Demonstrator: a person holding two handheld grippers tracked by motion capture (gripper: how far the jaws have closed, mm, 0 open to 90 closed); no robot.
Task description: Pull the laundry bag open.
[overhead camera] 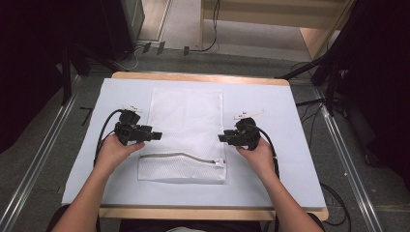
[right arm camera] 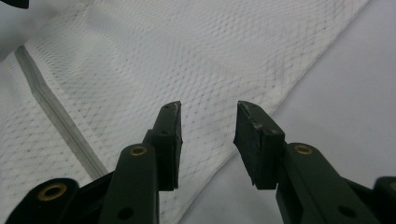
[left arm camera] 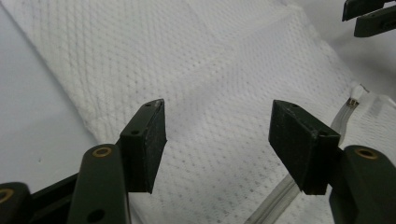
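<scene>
A white mesh laundry bag (overhead camera: 186, 133) lies flat in the middle of the worktop (overhead camera: 300, 159), its zipper (overhead camera: 181, 157) running parallel to the near edge. The left claw (overhead camera: 155, 136) hovers at the bag's left edge, spread wide with nothing between its pads. The right claw (overhead camera: 221, 138) hovers at the bag's right edge, partly spread and likewise empty. The bag looks light, thin and limp, so it should fold and slide easily and sag when lifted. The hemmed side edges or corners probably give the firmest hold; the open mesh could snag.
</scene>
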